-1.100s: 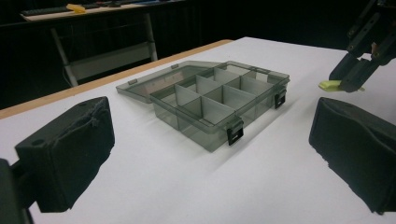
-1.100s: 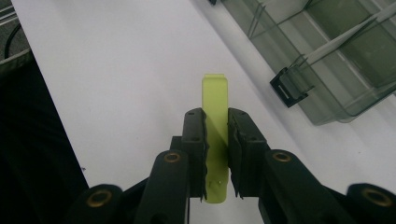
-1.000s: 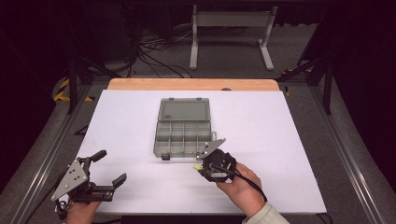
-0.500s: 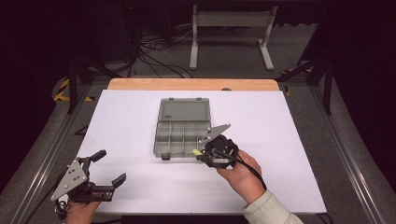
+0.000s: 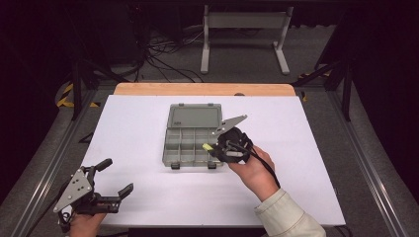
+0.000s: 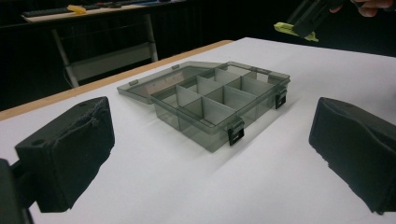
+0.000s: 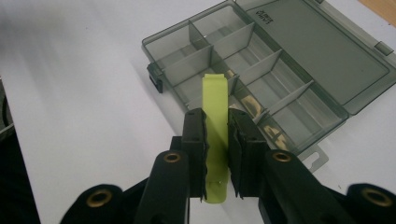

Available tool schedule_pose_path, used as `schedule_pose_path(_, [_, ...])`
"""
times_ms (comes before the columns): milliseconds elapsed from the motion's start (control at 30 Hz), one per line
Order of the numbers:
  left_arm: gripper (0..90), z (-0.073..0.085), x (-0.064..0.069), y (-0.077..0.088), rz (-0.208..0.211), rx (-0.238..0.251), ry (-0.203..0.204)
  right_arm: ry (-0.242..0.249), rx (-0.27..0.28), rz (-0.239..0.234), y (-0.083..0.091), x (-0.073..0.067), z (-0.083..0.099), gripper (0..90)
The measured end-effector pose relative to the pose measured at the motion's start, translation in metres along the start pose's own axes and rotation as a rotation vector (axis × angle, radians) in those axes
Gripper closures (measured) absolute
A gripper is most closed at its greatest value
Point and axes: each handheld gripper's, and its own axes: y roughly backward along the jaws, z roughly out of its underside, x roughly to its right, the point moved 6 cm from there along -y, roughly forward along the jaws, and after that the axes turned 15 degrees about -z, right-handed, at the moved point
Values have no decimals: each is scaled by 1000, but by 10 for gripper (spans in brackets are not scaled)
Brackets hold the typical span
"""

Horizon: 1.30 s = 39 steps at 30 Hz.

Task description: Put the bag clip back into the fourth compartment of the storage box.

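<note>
A grey see-through compartment box (image 5: 192,136) lies open in the middle of the white table (image 5: 148,197), its lid laid flat toward the far side; it also appears as the box (image 6: 210,102) and the box (image 7: 261,70). My right gripper (image 5: 210,147) hovers over the box's right front corner, shut on a flat yellow-green strip (image 7: 215,135) that sticks out past the pads above the compartments. The strip (image 6: 295,31) shows at the top right of the left gripper view. My left gripper (image 5: 116,175) rests open at the near left of the table, nothing between its pads (image 6: 70,149).
The table's wooden far edge (image 5: 202,89) runs behind the box. Metal rails (image 5: 44,173) flank the table left and right. A metal stand (image 5: 242,29) and cables lie on the dark floor beyond.
My right gripper has risen and moved from in front of the box's right corner to above it, still holding the strip. The left gripper has stayed put.
</note>
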Motion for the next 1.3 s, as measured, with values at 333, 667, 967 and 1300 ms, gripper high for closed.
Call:
schedule_pose_path(333, [9,0,0,0,2,3,-1,-24,59,22,-2,25,-10,781])
schedule_pose_path(667, [9,0,0,0,0,2,-6,-52,75,46,-6,47,-13,781])
schedule_pose_path(967, [10,0,0,0,1,-6,-10,-79,99,68,-13,66,-15,780])
schedule_pose_path(1300, [11,0,0,-1,2,-8,-9,-100,102,84,-23,84,-18,780])
